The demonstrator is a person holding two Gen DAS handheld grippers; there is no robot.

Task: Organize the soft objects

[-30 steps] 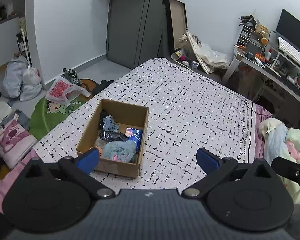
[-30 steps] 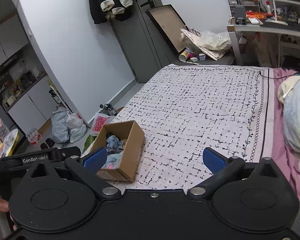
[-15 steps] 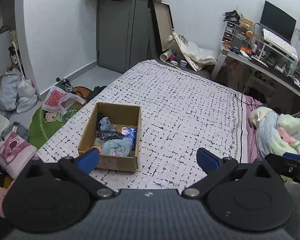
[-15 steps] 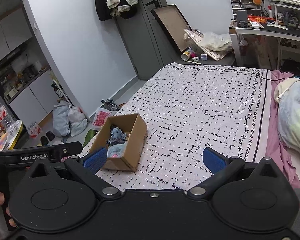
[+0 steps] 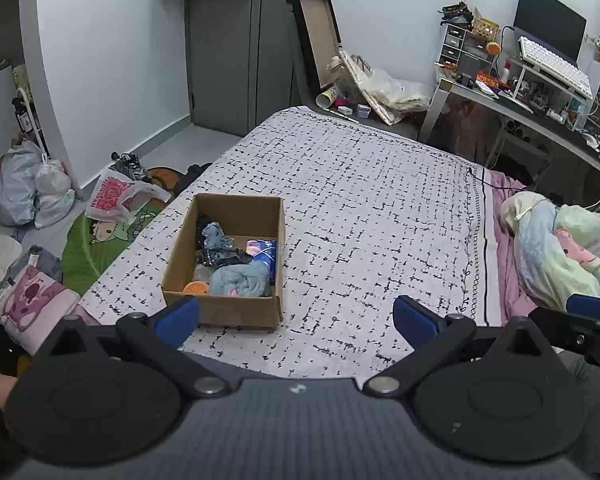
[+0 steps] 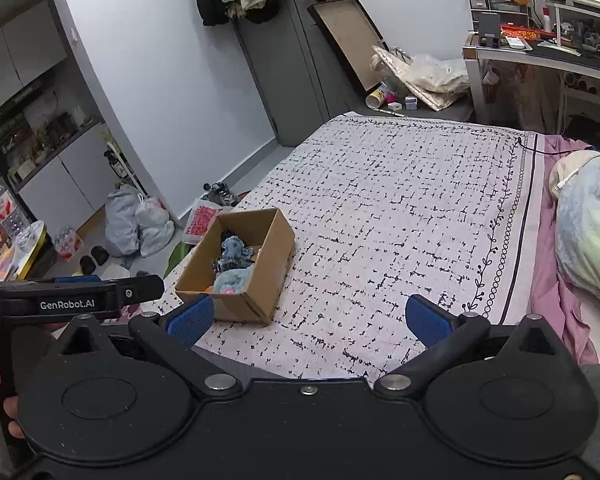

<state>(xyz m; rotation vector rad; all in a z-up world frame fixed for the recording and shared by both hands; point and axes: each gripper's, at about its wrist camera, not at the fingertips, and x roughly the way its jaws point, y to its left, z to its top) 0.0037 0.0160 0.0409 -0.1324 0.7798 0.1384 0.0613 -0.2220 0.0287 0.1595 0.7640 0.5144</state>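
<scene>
A cardboard box (image 5: 188, 248) sits on the patterned bed near its left edge; it also shows in the right wrist view (image 6: 276, 252). Inside lie several soft items: a blue fluffy toy (image 5: 240, 278), a small blue-grey plush (image 5: 214, 236) and dark cloth. My left gripper (image 5: 296, 316) is open and empty, held back from the box above the bed's near edge. My right gripper (image 6: 308, 320) is open and empty, to the right of the box. The left gripper's body (image 6: 76, 304) shows at the left of the right wrist view.
A bundled pastel blanket (image 5: 568, 248) lies at the bed's right side. Bags (image 5: 32, 184), a pink plush (image 5: 36, 300) and a green mat (image 5: 100, 240) lie on the floor left of the bed. A cluttered desk (image 5: 540, 92) stands at the far right.
Both grippers have pulled back and risen a little, so the box looks smaller and further off. Both stay open and empty.
</scene>
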